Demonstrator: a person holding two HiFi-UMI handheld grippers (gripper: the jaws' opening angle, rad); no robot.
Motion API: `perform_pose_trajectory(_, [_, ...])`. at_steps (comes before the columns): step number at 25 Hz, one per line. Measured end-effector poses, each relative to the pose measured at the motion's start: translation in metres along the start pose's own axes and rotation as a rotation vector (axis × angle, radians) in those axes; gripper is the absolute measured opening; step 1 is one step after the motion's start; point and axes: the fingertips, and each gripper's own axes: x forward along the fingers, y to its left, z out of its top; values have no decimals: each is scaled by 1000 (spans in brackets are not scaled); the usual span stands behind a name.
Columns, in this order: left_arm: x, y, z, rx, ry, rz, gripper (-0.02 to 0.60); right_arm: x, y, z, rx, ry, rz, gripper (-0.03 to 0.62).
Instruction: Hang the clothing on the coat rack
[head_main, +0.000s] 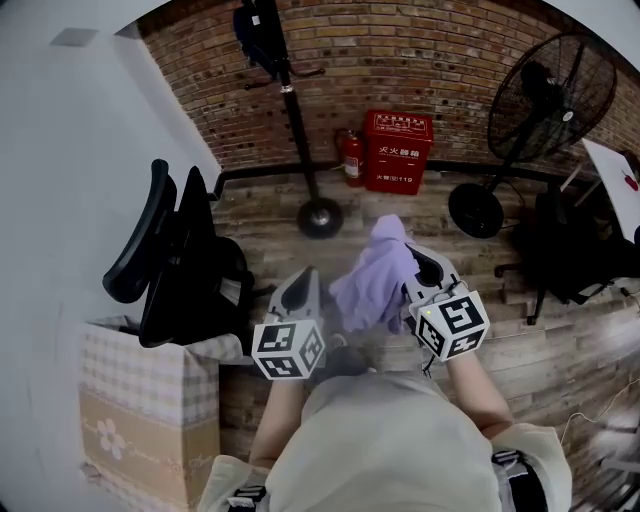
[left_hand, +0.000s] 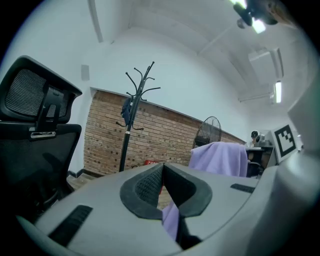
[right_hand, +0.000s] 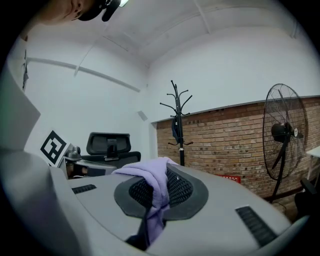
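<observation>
A light purple garment (head_main: 375, 275) hangs in front of me, pinched between the pads of my right gripper (head_main: 412, 258), and it drapes over that gripper's tips (right_hand: 161, 175). To its left, my left gripper (head_main: 308, 272) has its tips touching with nothing between them (left_hand: 162, 167). A strip of purple shows in the gap behind those tips; whether it is pinched there I cannot tell. The black coat rack (head_main: 290, 95) stands ahead by the brick wall, apart from both grippers, with a dark blue garment (head_main: 255, 35) on it. Both gripper views show the rack (left_hand: 131, 115) (right_hand: 178, 125) further ahead.
A black office chair (head_main: 165, 255) and a checked cardboard box (head_main: 140, 410) stand at my left. A red fire-equipment box (head_main: 398, 150) and an extinguisher (head_main: 351, 157) sit against the wall. A large standing fan (head_main: 545, 100) and a dark chair (head_main: 575, 250) are at the right.
</observation>
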Motion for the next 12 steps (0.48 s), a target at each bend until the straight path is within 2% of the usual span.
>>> perform_pose_trajectory(12, [44,2,7,9,19,-10,5,31,-33,-8,34,9,-7,13])
